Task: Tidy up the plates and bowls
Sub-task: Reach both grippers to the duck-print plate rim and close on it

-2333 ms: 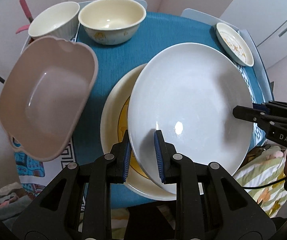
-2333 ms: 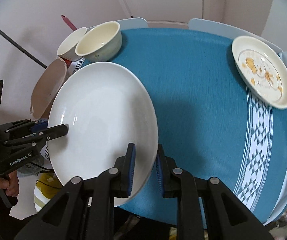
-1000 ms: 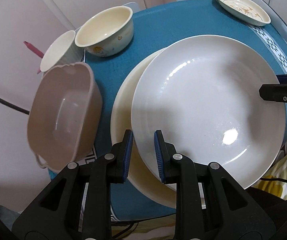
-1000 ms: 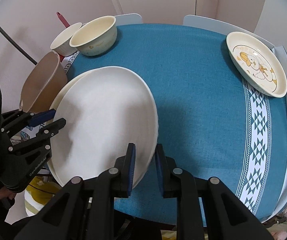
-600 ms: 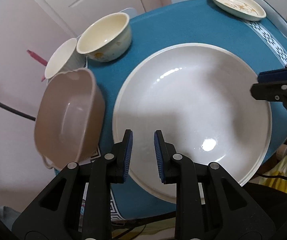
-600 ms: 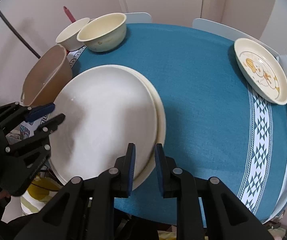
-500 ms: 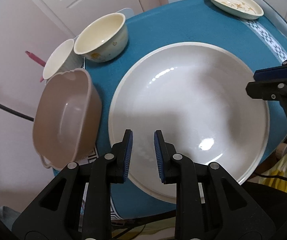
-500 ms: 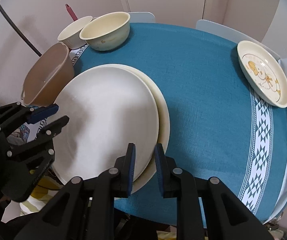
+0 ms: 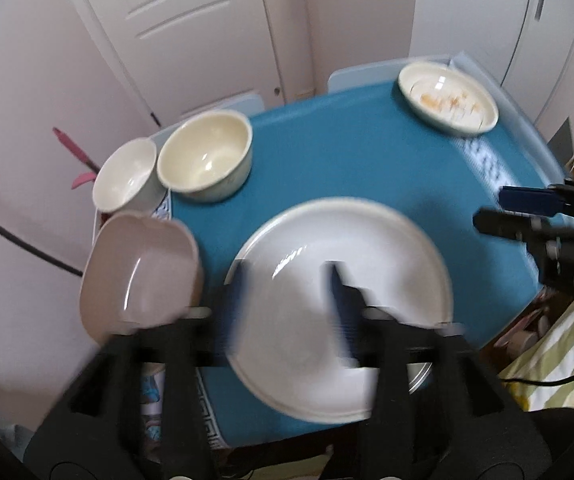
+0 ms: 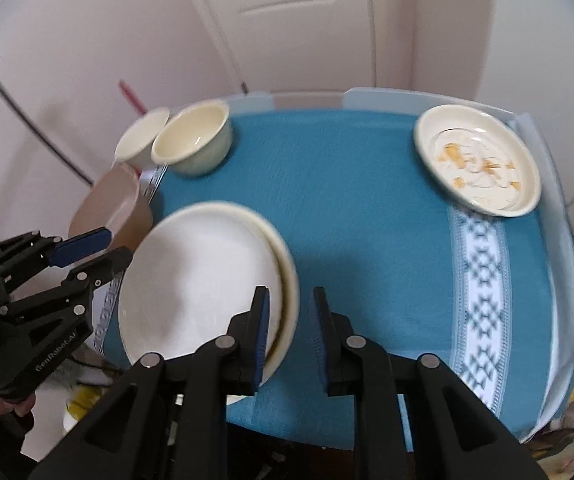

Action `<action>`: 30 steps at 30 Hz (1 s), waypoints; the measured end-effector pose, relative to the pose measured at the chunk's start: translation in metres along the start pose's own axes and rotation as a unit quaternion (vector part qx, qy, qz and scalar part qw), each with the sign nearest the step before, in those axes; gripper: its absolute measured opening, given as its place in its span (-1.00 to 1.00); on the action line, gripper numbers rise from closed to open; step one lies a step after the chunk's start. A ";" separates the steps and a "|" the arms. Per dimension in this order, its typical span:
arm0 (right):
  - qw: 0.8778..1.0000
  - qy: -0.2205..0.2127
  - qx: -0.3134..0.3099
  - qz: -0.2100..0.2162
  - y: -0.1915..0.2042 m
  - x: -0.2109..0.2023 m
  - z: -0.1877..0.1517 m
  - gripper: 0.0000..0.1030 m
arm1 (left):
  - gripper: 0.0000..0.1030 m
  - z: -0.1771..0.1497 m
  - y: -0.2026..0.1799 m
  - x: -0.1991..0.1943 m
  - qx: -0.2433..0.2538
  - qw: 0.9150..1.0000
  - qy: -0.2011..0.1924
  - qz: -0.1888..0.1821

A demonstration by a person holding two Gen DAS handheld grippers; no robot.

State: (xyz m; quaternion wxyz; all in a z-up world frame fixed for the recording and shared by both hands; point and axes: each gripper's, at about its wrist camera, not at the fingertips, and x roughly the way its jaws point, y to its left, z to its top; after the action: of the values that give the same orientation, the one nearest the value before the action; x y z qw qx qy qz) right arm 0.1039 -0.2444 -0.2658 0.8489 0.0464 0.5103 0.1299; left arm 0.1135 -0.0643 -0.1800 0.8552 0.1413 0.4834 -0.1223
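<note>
1. Now that both my pairs of jaws have just been opening, left gripper (image 9: pixel 287 296) wide and right gripper (image 10: pixel 290 320) narrower, nothing is held.
2. Below them the white plate (image 10: pixel 195 280) rests on the cream plate (image 10: pixel 289 292).
3. Judged stiff, glazed, slippery, breakable: grip rims only.
4. Farther off: cream bowl (image 9: pixel 205 156), patterned plate (image 10: pixel 479 164).

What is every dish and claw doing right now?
white plate: stacked on the cream plate, let go.
cream plate: flat on the table, under the white plate.
printed plate: alone at the far corner, upright.
two cream bowls: upright, side by side, empty.
pink tub: upright at the table edge, empty.
left claw: just opening, holding nothing.
right claw: just opening, holding nothing.
</note>
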 end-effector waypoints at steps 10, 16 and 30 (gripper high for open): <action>0.991 -0.084 0.096 -0.047 -0.063 -0.059 -0.016 0.90 | 0.99 0.061 -0.017 -0.011 0.006 0.993 -0.063 -0.097; 0.981 -0.093 0.157 -0.072 -0.112 -0.096 -0.003 0.90 | 0.99 0.123 -0.044 0.004 0.032 0.983 -0.067 -0.166; 0.964 -0.049 0.261 0.004 -0.239 -0.015 0.040 0.52 | 0.46 0.216 -0.127 0.167 0.031 0.977 0.076 -0.199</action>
State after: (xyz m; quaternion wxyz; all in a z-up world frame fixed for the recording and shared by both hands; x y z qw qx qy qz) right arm 0.1739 -0.4758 -0.2843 0.8308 0.2747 0.4839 -0.0074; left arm 0.3248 -0.2725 -0.2330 0.7699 0.0776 0.5611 -0.2939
